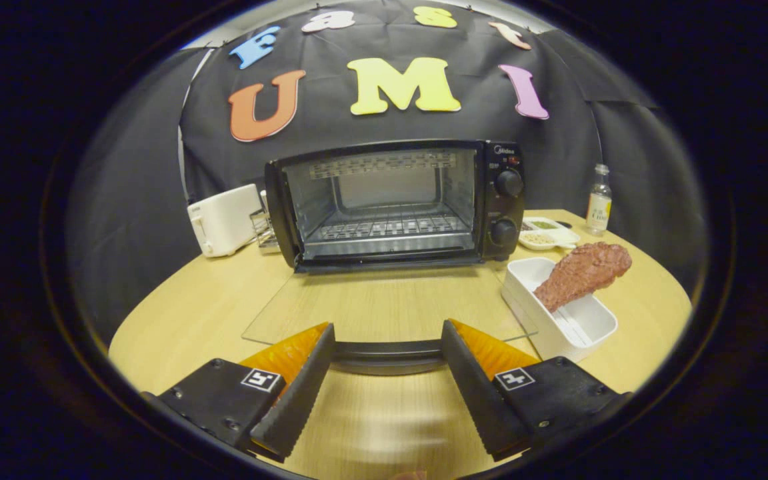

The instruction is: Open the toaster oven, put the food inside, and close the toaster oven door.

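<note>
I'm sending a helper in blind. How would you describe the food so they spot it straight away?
Find the black toaster oven, door down. Beside its knob side sits a white tray; the brown drumstick leans in it, unlike the small seed dishes behind. The open gripper holds nothing.

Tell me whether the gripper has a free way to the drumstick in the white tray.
Probably yes. The gripper is open, its fingers at the handle of the lowered oven door. The drumstick leans uncovered over the rim of the tray, just beside the door, with nothing between.
</note>
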A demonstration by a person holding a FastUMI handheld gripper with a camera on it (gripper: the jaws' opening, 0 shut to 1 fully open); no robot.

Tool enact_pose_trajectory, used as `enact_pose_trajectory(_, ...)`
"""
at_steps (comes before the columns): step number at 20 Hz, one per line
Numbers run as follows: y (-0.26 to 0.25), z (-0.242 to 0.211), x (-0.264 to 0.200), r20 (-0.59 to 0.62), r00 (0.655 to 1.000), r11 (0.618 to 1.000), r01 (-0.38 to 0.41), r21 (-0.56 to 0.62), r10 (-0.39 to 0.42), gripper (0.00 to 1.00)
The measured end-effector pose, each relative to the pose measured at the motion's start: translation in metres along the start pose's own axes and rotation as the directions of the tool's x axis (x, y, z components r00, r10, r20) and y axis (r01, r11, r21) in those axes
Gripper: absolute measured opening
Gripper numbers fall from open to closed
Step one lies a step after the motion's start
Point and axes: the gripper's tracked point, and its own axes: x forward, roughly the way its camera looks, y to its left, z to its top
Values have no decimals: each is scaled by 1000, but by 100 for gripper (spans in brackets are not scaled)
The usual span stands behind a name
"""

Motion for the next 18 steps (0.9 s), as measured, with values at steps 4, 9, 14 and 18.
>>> enact_pose_trajectory(4,0,2,-2,-4,1000,1000,-9,-27,9,100)
enact_pose_trajectory(9,-11,18,-14,-27,997,996,-71,50,72,100)
enact_pose_trajectory(14,-37,51,-39,-21,993,992,-119,30,120,100)
enact_pose_trajectory(18,-74,81,-56,-19,992,992,-129,-17,128,100)
